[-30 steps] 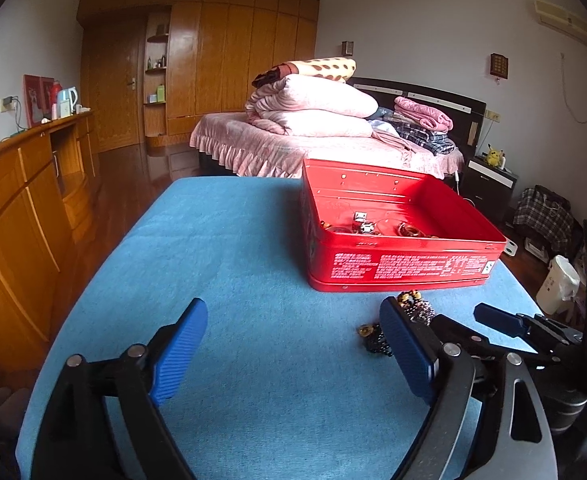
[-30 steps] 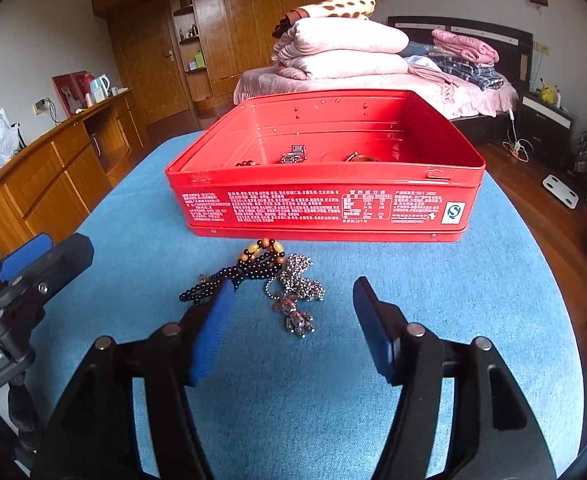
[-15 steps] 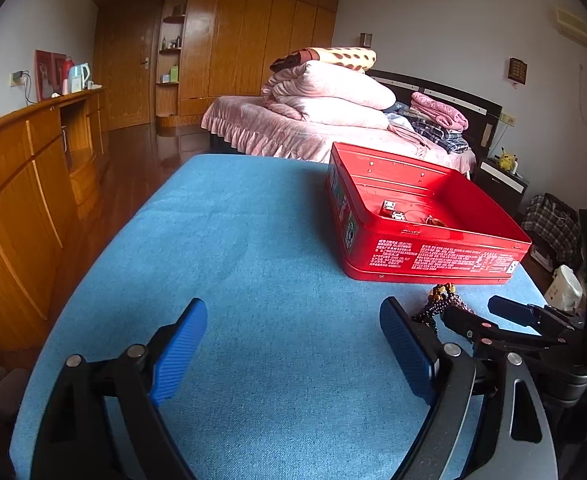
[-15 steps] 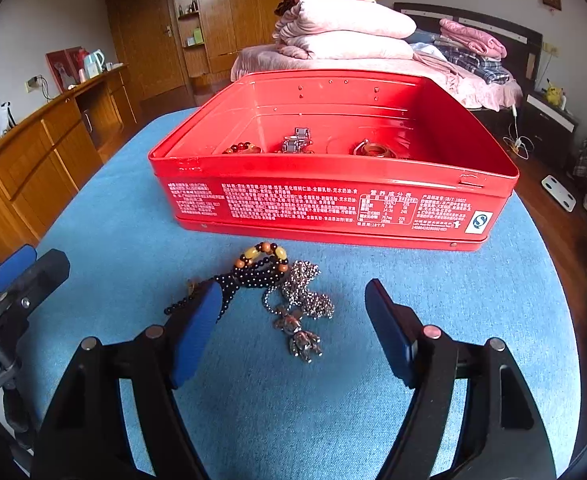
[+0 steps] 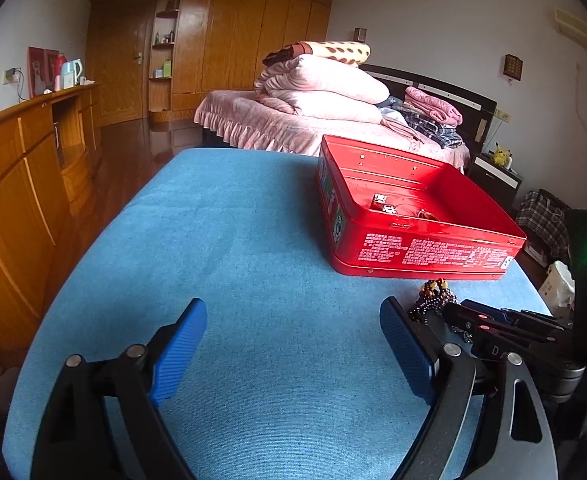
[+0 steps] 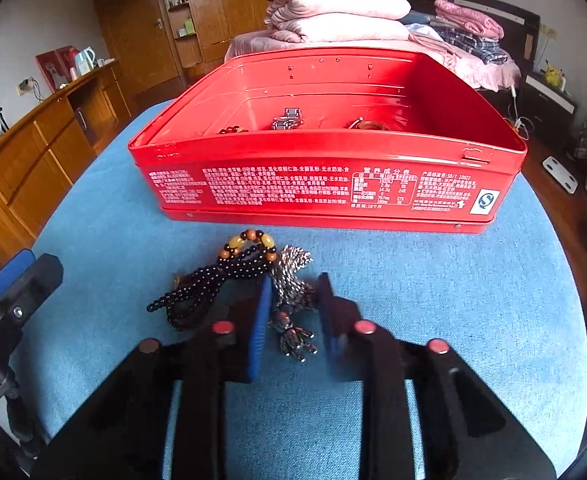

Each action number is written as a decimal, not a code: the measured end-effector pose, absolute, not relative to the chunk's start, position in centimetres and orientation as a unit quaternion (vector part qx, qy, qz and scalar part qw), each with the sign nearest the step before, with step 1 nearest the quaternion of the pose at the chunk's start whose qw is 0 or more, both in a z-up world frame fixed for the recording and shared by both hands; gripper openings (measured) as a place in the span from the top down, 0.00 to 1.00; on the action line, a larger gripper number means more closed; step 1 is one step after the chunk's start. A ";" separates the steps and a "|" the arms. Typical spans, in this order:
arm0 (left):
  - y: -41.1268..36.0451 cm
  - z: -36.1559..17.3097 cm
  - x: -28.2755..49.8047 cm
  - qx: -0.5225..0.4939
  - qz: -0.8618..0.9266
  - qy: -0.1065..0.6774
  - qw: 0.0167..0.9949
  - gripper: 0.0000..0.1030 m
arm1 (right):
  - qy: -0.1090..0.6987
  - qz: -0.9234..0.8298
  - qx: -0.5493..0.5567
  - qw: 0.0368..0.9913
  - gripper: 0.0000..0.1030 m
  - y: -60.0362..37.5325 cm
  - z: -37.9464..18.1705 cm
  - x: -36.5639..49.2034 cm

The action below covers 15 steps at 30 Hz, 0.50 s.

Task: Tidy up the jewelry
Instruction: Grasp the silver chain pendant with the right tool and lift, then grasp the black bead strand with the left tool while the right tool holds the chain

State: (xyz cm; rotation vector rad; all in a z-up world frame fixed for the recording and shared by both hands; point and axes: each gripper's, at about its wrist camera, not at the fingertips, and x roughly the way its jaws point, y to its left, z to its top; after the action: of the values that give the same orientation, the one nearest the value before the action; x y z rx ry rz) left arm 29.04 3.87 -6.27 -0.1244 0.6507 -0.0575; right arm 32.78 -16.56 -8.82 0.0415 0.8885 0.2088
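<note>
A blue-covered table fills the view. At its twelve o'clock end sits an open red tin with a few trinkets inside. Just in front of the tin lie a black bead necklace and a silver chain, touching. The right tongs have just been closing and now pinch the silver chain. At nine o'clock, the left tongs gape wide, holding nothing.

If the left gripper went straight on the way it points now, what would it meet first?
Probably only the bare blue tablecloth: the left gripper tilts down toward it, and the red tin sits off to its right.
</note>
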 end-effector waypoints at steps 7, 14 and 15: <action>1.8 -6.5 29.7 -0.059 -0.052 0.333 0.940 0.16 | 0.410 0.091 0.045 0.906 0.88 -18.3 -8.1 31.7; -2.6 -7.2 31.4 -0.033 -0.103 0.362 0.926 0.16 | 0.392 0.081 0.069 0.914 0.88 -21.2 -7.3 30.3; -3.2 -7.3 31.7 -0.030 -0.109 0.366 0.924 0.16 | 0.390 0.078 0.071 0.915 0.88 -21.6 -7.2 30.2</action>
State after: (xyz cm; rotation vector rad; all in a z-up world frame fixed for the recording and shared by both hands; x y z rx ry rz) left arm 31.67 -3.17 -7.33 -0.0616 0.7505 -0.2245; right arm 30.17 -21.57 -7.20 0.1470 0.8031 0.1607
